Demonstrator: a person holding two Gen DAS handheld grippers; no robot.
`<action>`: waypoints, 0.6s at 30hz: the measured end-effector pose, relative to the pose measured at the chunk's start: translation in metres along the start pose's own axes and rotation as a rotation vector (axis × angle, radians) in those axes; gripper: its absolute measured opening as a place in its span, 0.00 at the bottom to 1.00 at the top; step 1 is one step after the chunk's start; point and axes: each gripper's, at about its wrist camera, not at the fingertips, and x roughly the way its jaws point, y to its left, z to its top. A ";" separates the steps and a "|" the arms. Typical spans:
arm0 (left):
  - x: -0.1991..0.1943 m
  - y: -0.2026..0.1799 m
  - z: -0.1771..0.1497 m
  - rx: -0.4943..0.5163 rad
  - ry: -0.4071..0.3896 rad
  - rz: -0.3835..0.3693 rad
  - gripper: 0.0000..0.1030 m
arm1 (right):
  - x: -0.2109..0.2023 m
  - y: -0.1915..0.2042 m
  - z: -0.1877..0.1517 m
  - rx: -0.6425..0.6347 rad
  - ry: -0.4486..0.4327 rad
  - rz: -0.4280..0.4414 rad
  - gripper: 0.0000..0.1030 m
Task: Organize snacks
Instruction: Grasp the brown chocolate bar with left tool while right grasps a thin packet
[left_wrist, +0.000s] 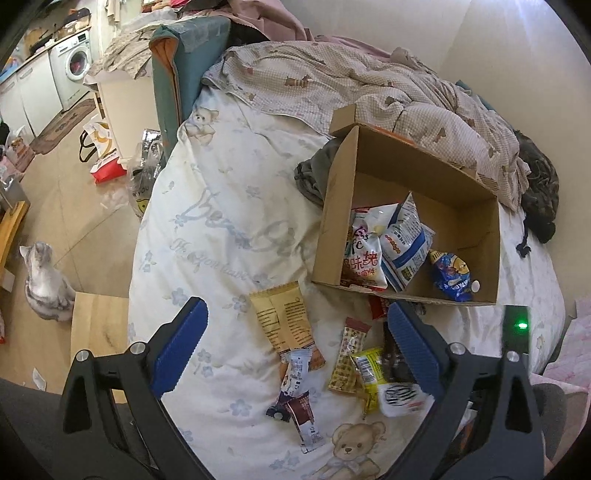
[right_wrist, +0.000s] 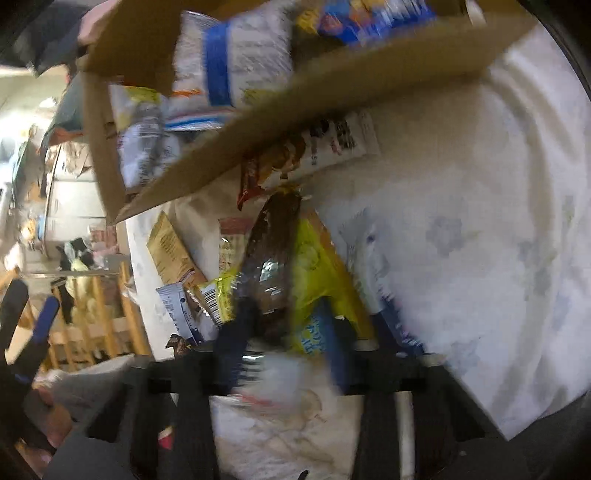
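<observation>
A cardboard box (left_wrist: 332, 221) lies on the bed and holds a white-and-red bag (left_wrist: 364, 251), a blue-and-white bag (left_wrist: 404, 240) and a blue packet (left_wrist: 452, 275). In front of it loose snacks are strewn: a tan packet (left_wrist: 284, 325), a small sachet (left_wrist: 295, 373) and a yellow packet (left_wrist: 369, 369). My left gripper (left_wrist: 295, 310) hovers open above them, holding nothing. The right wrist view is blurred; there my right gripper (right_wrist: 286, 332) is shut on a dark brown packet (right_wrist: 277, 251) lying over the yellow packet (right_wrist: 321, 266), just below the box wall (right_wrist: 332, 92).
A rumpled checked duvet (left_wrist: 369, 88) and dark clothes (left_wrist: 539, 192) lie behind the box. A grey cat (left_wrist: 46, 280) sits on the floor to the left, beside a wooden board (left_wrist: 99, 328). Bags and clutter cover the floor beyond.
</observation>
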 end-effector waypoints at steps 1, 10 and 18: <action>0.001 0.000 0.000 -0.002 0.002 0.000 0.94 | -0.009 0.000 -0.002 -0.013 -0.019 0.006 0.24; 0.012 0.007 -0.008 -0.035 0.071 0.011 0.94 | -0.069 -0.001 -0.036 -0.050 -0.132 0.134 0.12; 0.025 0.024 -0.034 -0.093 0.152 0.064 0.92 | -0.098 0.001 -0.037 -0.065 -0.286 0.237 0.12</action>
